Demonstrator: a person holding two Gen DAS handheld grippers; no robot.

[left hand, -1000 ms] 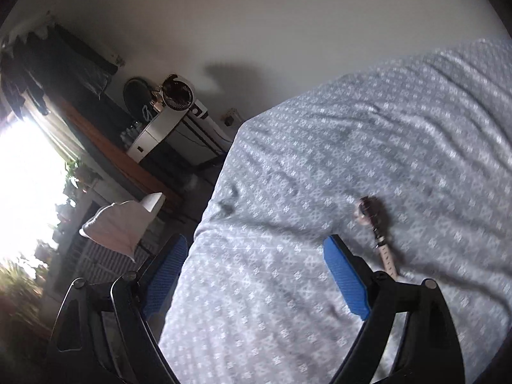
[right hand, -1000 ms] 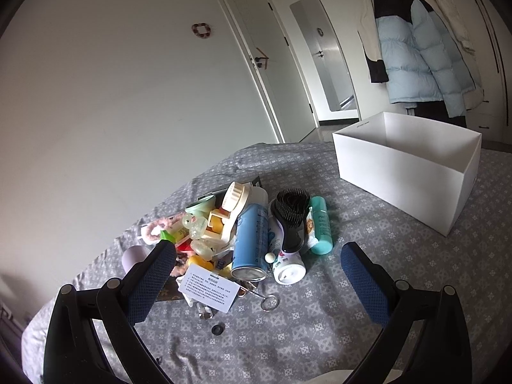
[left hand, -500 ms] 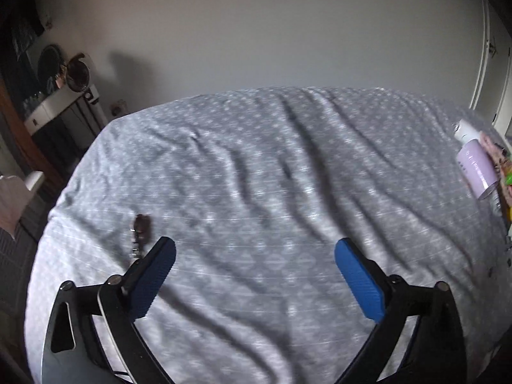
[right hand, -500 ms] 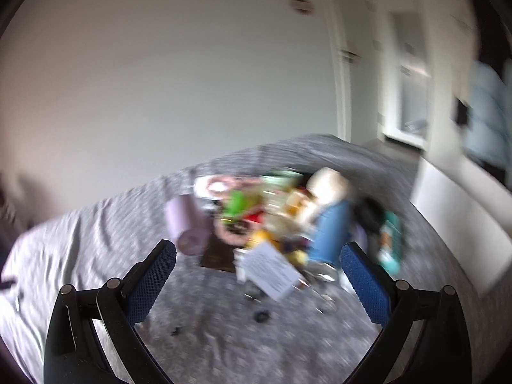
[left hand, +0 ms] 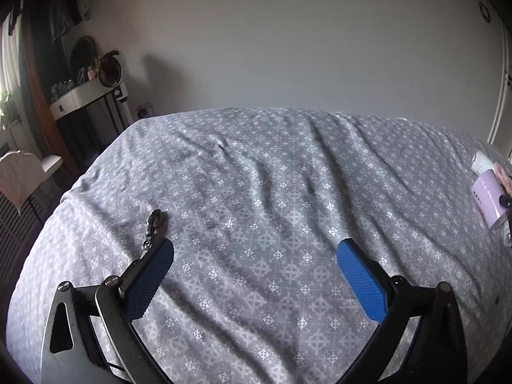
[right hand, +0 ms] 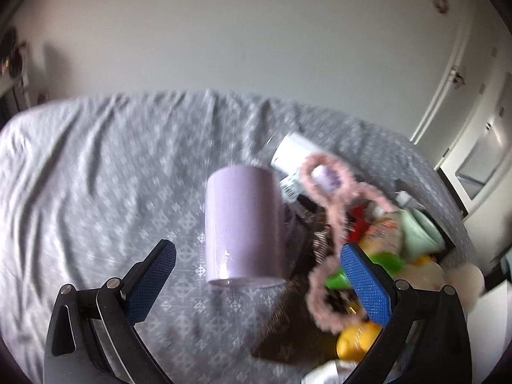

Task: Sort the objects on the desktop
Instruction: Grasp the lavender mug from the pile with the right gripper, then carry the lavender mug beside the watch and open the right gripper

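In the right wrist view a lilac mug [right hand: 244, 224] lies on its side on the grey patterned cloth [right hand: 112, 176], rim toward me. My right gripper [right hand: 259, 281] is open, and the mug lies just beyond its blue pads without touching them. To the mug's right is a heap of objects: a fluffy pink loop [right hand: 332, 224], a white tube [right hand: 294, 152], green and yellow items [right hand: 358, 336]. In the left wrist view my left gripper [left hand: 256, 275] stands wide open over bare cloth, nothing between its fingers. A small dark keyring-like item [left hand: 153, 224] lies by its left fingertip. The mug [left hand: 488, 196] shows at the far right.
The cloth-covered table [left hand: 272, 192] ends at a plain wall. At the left stand a side table with a small fan [left hand: 108, 67] and a white chair [left hand: 22, 172]. White doors [right hand: 464, 96] are at the right.
The right gripper swung left and down from facing the whole heap and white box to close in on the lilac mug. The left gripper rolled level, turned toward bare cloth and opened wider.
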